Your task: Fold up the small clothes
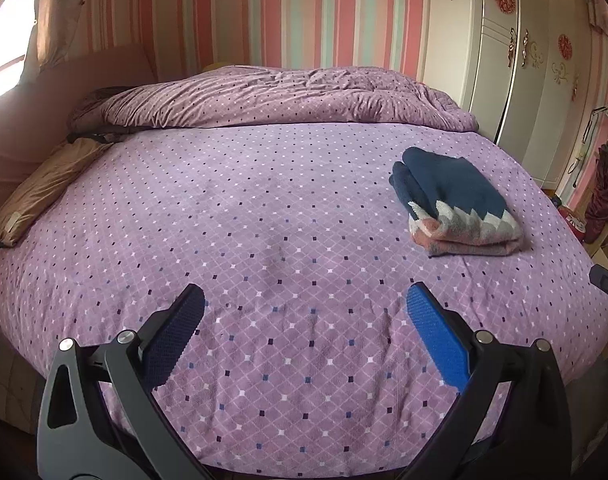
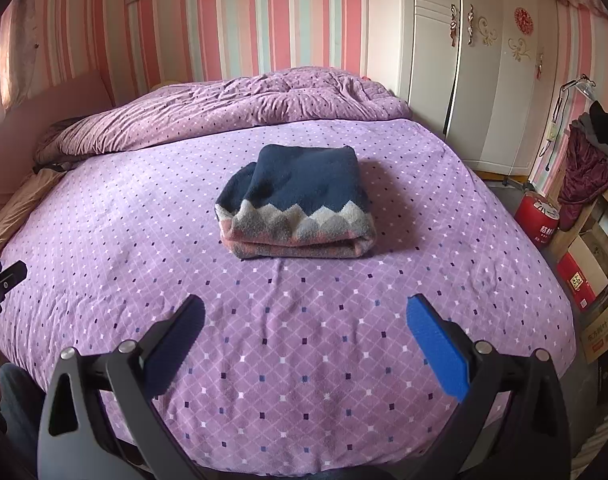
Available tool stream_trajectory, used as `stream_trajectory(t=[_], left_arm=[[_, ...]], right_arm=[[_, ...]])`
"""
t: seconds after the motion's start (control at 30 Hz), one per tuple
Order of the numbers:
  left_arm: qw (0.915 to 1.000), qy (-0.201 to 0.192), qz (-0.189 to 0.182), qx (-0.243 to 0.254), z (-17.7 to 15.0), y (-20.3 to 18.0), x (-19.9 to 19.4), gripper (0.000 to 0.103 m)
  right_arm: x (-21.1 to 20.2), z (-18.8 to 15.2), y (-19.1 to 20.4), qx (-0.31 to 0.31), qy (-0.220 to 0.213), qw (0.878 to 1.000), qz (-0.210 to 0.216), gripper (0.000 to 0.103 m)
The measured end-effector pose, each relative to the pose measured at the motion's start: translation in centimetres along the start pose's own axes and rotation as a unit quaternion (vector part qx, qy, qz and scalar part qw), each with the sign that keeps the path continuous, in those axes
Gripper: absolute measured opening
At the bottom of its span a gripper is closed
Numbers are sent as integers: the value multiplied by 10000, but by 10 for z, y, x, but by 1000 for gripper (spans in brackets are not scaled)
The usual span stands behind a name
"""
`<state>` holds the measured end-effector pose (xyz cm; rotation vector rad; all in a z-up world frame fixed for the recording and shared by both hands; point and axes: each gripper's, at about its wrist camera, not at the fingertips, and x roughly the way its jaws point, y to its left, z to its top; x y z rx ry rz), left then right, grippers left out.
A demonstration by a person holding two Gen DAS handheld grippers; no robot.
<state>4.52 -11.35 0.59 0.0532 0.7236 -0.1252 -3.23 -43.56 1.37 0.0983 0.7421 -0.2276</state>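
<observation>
A small knitted sweater point(image 2: 300, 204), navy with grey, white and pink zigzag bands, lies folded into a compact block on the purple dotted bedspread point(image 2: 304, 340). In the left wrist view the sweater point(image 1: 455, 202) sits at the right of the bed, well ahead of my left gripper point(image 1: 305, 300), which is open and holds nothing. My right gripper point(image 2: 305, 310) is open too, hovering over the bed's near edge, with the sweater straight ahead and apart from its fingers. The right gripper's tip point(image 1: 607, 280) shows at the left view's right edge.
A rumpled purple quilt point(image 2: 224, 112) lies across the bed's far end and a tan pillow point(image 1: 44, 196) at the left. A white wardrobe point(image 2: 483, 72) stands at the right, with a red canister point(image 2: 537, 220), boxes and hanging clothes beside the bed.
</observation>
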Motion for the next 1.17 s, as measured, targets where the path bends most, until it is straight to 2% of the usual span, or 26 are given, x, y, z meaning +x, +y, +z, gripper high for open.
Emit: stream_trajectory(t=[0.87,0.97,1.17], left_arm=[[9998,-107,155,42,4,-7,-5,100],[10000,8,24,31,4,-7,-2,100],[10000,9,30,-25,3,-6,-2,100]], right_arm=[[6,-4,1,-35,103,9999,49,101],[6,-4,1,-22,84,9999,66,101],[5,-3,1,-39,58,10000,71,101]])
